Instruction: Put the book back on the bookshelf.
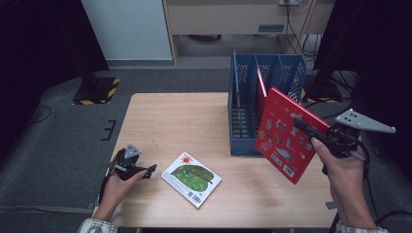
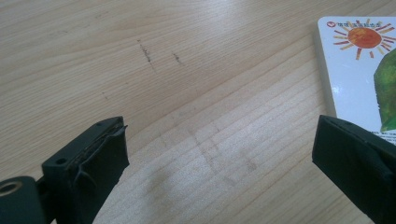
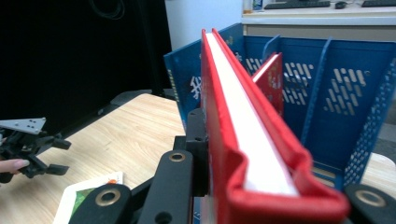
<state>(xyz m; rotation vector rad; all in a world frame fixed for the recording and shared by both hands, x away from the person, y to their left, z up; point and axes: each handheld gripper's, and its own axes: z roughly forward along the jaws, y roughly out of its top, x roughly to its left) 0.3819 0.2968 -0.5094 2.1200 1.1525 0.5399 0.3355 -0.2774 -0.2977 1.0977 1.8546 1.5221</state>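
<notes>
Left gripper (image 1: 145, 171) low, jaws wide apart, right gripper (image 1: 305, 127) raised (jaws clamped)

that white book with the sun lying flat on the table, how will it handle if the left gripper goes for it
The white book looks like a stiff board book, so it probably won't flop. Lying flat on the table, it gives the open left gripper little edge to pinch. Its glossy-looking cover may slide when pushed.

Red book (image 1: 284, 133); blue perforated rack (image 1: 265, 73)

Even overhead light on the wood, dark surroundings, and soft blur up close.
</notes>
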